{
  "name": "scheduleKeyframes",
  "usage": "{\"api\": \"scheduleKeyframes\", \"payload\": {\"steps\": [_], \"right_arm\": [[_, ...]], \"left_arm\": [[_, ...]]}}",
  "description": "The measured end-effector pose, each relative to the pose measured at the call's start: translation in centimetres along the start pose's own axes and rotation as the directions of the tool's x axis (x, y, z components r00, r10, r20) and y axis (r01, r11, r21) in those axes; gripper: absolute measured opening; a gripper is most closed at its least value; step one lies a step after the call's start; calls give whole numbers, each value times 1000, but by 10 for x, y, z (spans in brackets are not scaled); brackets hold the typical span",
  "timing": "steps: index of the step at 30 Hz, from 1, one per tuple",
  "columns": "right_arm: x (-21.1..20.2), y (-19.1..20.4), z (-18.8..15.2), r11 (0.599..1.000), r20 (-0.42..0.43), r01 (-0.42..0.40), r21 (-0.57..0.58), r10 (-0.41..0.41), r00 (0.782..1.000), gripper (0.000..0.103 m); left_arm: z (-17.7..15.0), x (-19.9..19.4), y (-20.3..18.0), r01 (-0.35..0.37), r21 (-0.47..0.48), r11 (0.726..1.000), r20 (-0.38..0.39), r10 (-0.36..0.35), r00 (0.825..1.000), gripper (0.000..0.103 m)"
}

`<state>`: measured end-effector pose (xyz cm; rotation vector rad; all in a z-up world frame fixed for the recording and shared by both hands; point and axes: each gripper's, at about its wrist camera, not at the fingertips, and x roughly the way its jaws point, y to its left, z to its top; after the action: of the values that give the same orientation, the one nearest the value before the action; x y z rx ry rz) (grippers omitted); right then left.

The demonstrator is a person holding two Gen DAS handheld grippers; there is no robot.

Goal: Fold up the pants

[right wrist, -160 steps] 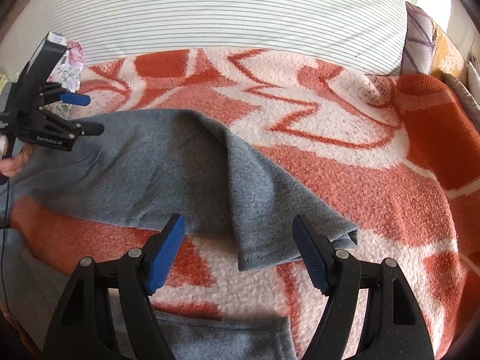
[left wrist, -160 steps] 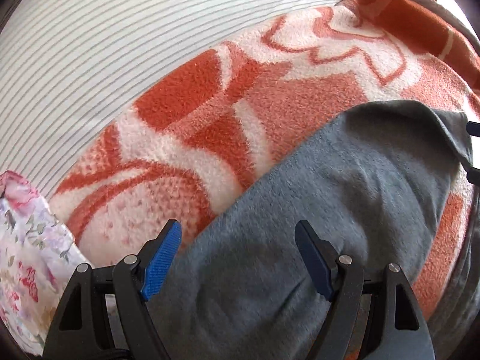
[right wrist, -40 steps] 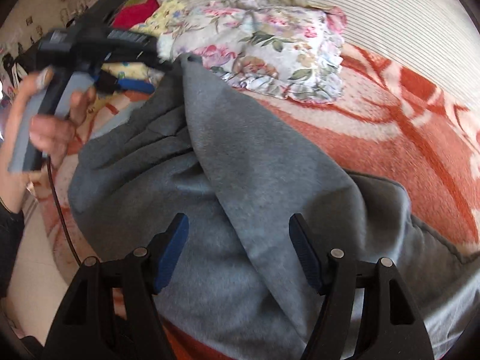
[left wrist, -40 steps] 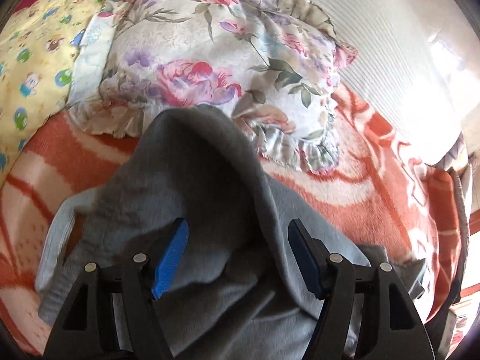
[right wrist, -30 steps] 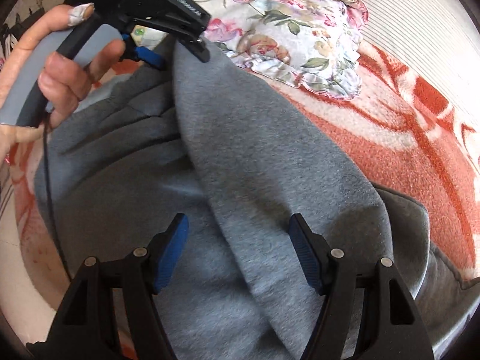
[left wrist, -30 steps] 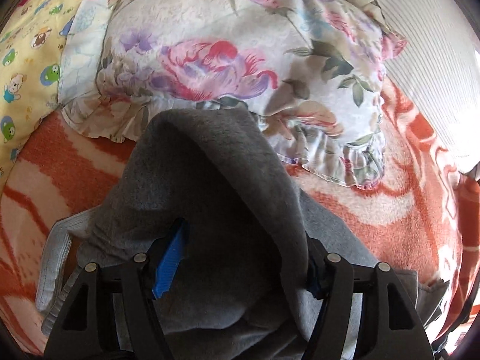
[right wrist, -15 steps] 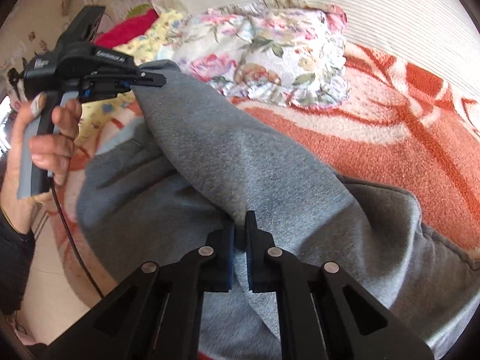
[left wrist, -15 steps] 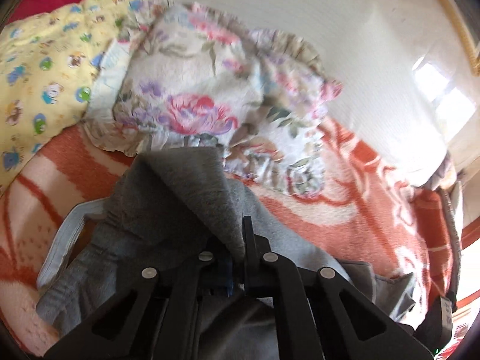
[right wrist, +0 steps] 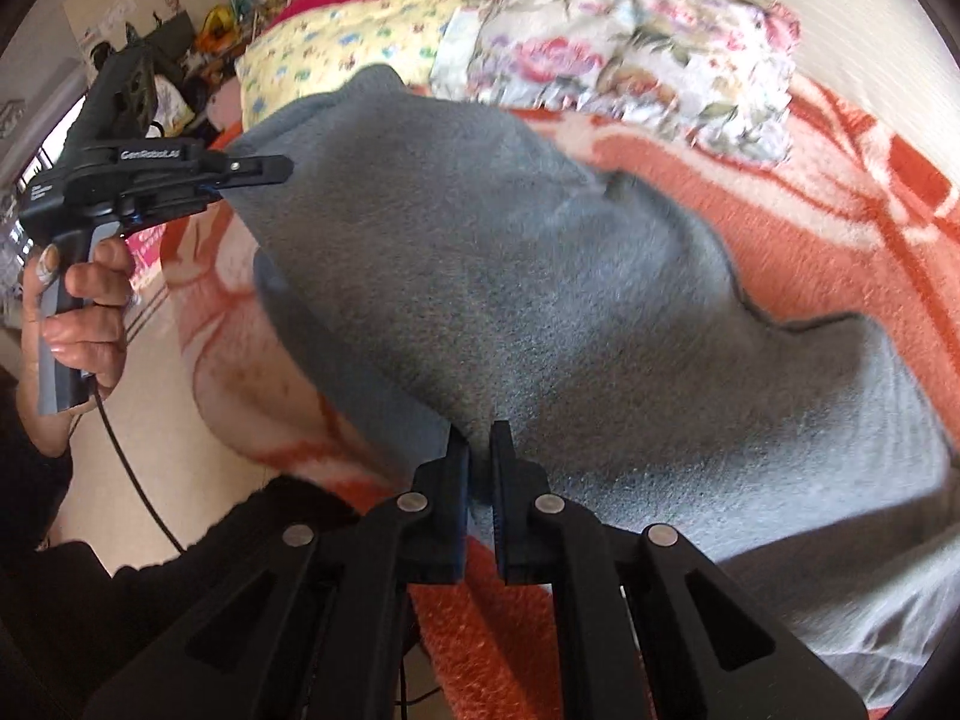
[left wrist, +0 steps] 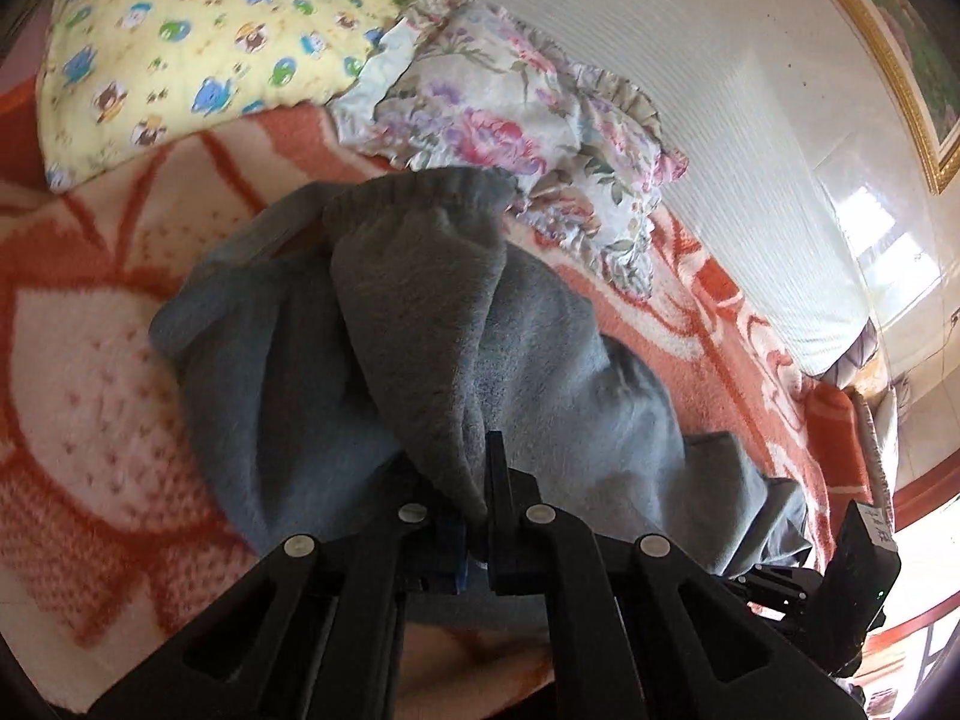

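The grey fleece pants [left wrist: 420, 324] lie bunched on an orange and cream blanket [left wrist: 90, 348], with the elastic waistband [left wrist: 420, 189] at the far end near the pillows. My left gripper [left wrist: 477, 468] is shut on a fold of the pants and holds it up. My right gripper [right wrist: 477, 450] is shut on another part of the pants [right wrist: 510, 276], which stretch taut between the two. The left gripper also shows in the right wrist view [right wrist: 240, 174], at the left, pinching the cloth edge.
A floral pillow [left wrist: 510, 114] and a yellow cartoon-print pillow [left wrist: 198, 18] lie at the head of the bed. A white striped cushion [left wrist: 750, 138] runs along the wall. The bed edge and floor [right wrist: 138, 360] are at the left in the right wrist view.
Both grippers were open over the pants a second ago; both have shut on the cloth and lifted it, pulling it taut between them.
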<state>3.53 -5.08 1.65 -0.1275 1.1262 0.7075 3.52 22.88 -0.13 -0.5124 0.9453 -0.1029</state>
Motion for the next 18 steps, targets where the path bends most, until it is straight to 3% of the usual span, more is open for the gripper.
{"api": "scheduleKeyframes", "payload": {"steps": [8,10,14,18], "right_arm": [[26,5,-13,1000,-97,15,0,-15,995,8],[31,8,-14,1000,-131,19,5,-18,991,16],[33,13,-12,1000,-144,16,18,-13,990,50],[25,23,1,999,-97,-29,40,33,995,52]], "left_arm": [[-24,23,31,-10,-42,999,-39,8,999,2],[-26,26,36,-12,-35,999,-47,10,999,3],[-27,17,43,-13,-11,1000,-38,12,999,12],[-27,-3,49,-13,5,1000,-3,13,1000,15]]}}
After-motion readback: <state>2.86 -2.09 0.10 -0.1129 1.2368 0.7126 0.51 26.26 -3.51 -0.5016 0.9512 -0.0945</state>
